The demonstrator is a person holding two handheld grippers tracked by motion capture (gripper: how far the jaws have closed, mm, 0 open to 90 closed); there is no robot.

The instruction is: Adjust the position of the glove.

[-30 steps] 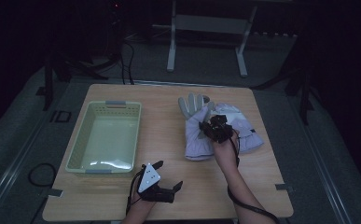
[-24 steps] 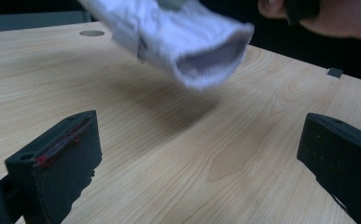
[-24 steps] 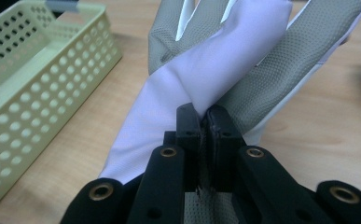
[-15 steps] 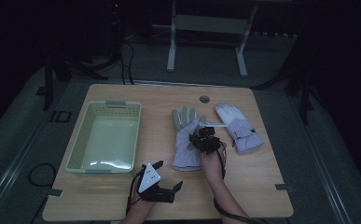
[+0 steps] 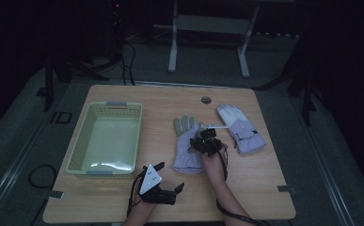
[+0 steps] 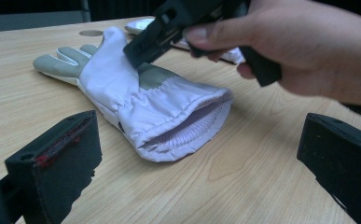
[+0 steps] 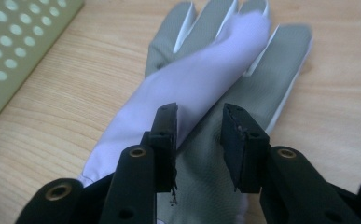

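No writing, label or number can be read anywhere — all too dim.

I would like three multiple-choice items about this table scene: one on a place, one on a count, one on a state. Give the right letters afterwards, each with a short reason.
1. Where does the green basket stand?
A. on the table's left part
B. on the table's right part
C. on the floor

2. How many gloves lie on the table?
A. one
B. two
C. four

3. How are the jaws of the right hand-held gripper?
A. shut on the basket
B. pressed fully together
C. apart, over the near glove

Answers: 1 A, the high view shows it left of both gloves. 2 B, the near glove and the far glove lie apart. 3 C, the right gripper view shows a gap with glove fabric behind it.
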